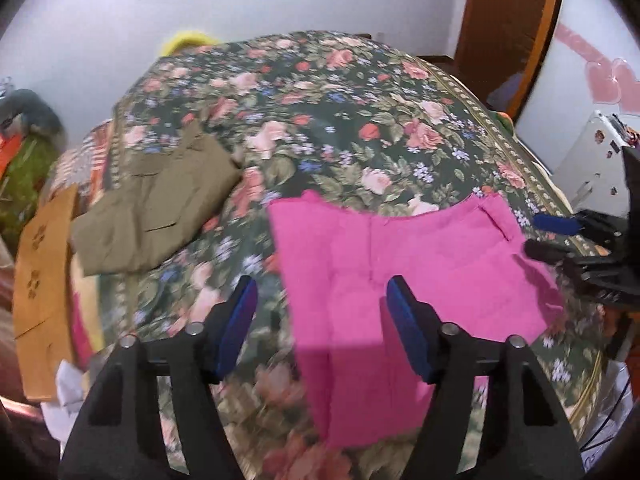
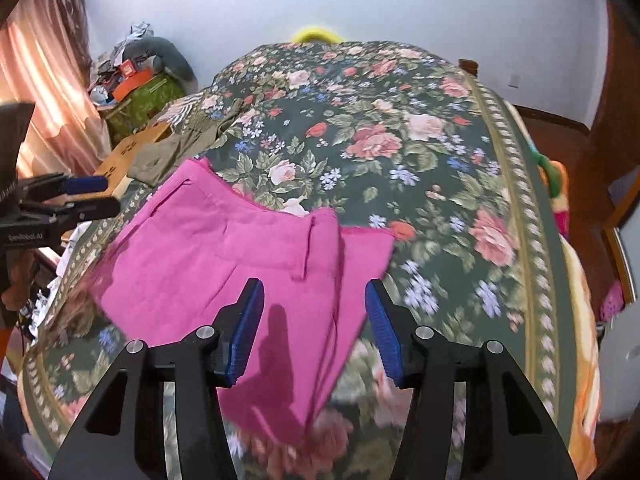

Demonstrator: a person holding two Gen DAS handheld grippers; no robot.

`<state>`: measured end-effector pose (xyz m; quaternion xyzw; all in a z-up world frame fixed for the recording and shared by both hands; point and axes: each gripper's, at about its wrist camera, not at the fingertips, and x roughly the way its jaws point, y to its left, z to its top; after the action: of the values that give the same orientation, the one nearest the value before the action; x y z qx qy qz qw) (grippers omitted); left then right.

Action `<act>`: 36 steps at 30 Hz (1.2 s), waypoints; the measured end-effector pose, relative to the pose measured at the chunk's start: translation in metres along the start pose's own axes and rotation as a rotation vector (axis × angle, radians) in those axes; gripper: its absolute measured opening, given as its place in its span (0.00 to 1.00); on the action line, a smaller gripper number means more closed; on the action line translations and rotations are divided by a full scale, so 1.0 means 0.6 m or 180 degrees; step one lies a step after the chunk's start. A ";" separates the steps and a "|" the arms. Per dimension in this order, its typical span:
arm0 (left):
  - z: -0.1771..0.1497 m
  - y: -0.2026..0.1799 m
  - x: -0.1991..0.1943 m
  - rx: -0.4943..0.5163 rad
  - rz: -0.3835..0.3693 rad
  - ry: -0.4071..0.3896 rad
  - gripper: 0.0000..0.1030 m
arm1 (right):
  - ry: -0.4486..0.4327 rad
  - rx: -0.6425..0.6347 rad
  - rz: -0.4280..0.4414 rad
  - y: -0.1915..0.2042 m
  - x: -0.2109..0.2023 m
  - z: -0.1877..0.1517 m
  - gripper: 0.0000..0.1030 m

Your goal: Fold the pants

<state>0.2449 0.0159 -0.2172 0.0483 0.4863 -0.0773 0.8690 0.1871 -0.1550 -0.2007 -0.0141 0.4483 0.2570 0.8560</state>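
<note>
On a floral bedspread (image 1: 360, 112) lie pink pants (image 1: 400, 272), waistband away from the grippers, partly folded. Left gripper (image 1: 322, 320) and right gripper (image 2: 314, 320) hover above, jaws wide, empty. Next likely: grasp an edge for another fold.

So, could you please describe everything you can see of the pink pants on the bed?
The pink pants are a bright magenta woven-looking cloth, lying fairly flat on the floral bedspread, waistband end farthest from the cameras, with a seam down the middle and a pocket or belt-loop detail near one corner. The legs run toward the near edge of the bed, and one layer sticks out sideways under another. Both the left tool and the right tool hover open above them, gripping nothing. Only the bedspread touches them.
</note>
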 end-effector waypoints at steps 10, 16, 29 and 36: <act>0.019 0.004 0.099 -0.0150 -0.0413 0.0352 0.30 | 0.0046 -0.0002 0.0142 -0.013 0.055 0.023 0.17; 0.032 -0.013 0.083 -0.0028 -0.0183 0.0087 0.23 | -0.0198 -0.0188 0.0021 -0.004 0.033 0.026 0.10; 0.029 -0.004 0.064 -0.0008 0.0078 0.0063 0.30 | 0.0022 -0.0233 -0.0198 0.003 0.034 0.030 0.13; 0.022 0.018 -0.018 -0.0099 0.0196 -0.0184 0.70 | -0.0100 -0.0228 -0.0293 0.016 -0.028 0.030 0.47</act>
<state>0.2520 0.0255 -0.2010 0.0475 0.4604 -0.0442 0.8853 0.1883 -0.1490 -0.1751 -0.0612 0.4242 0.2334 0.8728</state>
